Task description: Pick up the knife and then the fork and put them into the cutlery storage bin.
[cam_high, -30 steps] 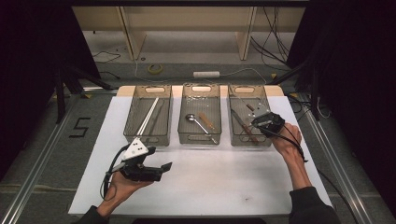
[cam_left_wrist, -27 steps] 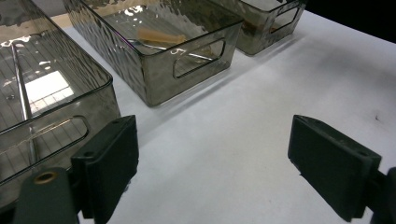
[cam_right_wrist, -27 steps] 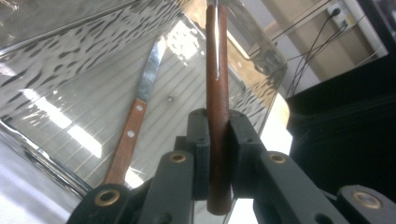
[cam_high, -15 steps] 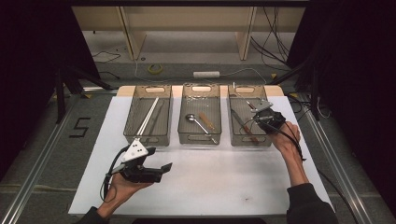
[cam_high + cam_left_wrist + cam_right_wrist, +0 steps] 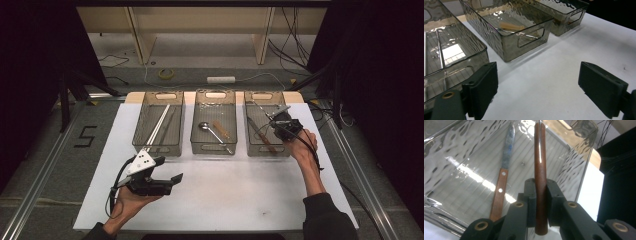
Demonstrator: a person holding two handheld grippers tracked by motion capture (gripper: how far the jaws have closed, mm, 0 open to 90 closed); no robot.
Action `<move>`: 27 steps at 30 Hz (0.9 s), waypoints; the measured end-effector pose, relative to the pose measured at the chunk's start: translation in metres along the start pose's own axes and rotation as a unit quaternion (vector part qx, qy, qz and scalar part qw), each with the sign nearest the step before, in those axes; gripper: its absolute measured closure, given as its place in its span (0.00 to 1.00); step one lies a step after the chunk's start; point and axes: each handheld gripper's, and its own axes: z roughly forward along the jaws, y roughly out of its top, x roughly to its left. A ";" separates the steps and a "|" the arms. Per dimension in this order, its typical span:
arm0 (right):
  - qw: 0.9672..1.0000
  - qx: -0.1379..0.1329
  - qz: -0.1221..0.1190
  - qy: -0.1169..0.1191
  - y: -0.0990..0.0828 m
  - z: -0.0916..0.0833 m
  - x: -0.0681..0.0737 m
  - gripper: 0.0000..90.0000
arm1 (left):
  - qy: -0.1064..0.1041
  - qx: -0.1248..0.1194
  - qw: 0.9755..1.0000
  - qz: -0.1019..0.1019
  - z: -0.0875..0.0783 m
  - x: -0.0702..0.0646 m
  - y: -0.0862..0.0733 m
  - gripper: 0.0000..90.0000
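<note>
High view
Bins: three smoky clear bins stand in a row on the white table (image 5: 240, 200), the left bin (image 5: 159, 129) with long thin rods, the middle bin (image 5: 214, 125) with a spoon (image 5: 211, 131), the right bin (image 5: 266, 127) with cutlery.
Right gripper: the right gripper (image 5: 281, 120) hangs over the right bin, jaws clenched on a knife with a brown wooden handle (image 5: 275, 112) – the blade points toward the far end of the bin.
Left gripper: the left gripper (image 5: 176, 179) rests low over bare table in front of the left bin, holding nothing.

Left gripper view
Jaws: released, set wide apart, only white table between them.
Advice: keep this hand parked there, well out of the way of the other hand.

Right gripper view
Grip: both pads clamp the round brown handle (image 5: 540, 170) near its butt end, so the long part sticks out ahead and may swing.
Neighbour: a second knife (image 5: 503, 175) with a riveted wooden handle lies flat on the ribbed floor of the bin, to the left of the held one.
Step, as I judge it: lowering the held knife into this bin.
How to do it well: bring it down level beside the lying knife – not across it – and let the tip clear the far wall before the pads let go close to the floor.
</note>
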 end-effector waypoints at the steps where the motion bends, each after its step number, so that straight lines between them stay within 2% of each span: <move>1: 1.000 0.001 0.001 0.002 0.000 0.001 0.000 0.90 | 0.000 0.001 1.000 0.000 0.000 0.000 0.000 0.17; 12: 1.000 0.012 0.023 0.017 0.002 0.006 0.002 0.90 | 0.000 0.002 1.000 0.001 0.000 0.000 0.000 0.17; 21: 0.999 0.028 0.027 0.029 0.003 0.012 0.006 0.90 | 0.001 0.003 1.000 0.001 0.000 -0.001 -0.001 0.18; 24: 0.998 0.026 0.031 0.045 0.003 0.013 0.007 0.89 | 0.001 0.004 1.000 0.001 0.000 -0.001 -0.001 0.17; 27: 0.998 0.014 0.035 0.060 0.004 0.011 0.007 0.81 | 0.002 0.003 1.000 0.002 0.000 -0.001 -0.001 0.17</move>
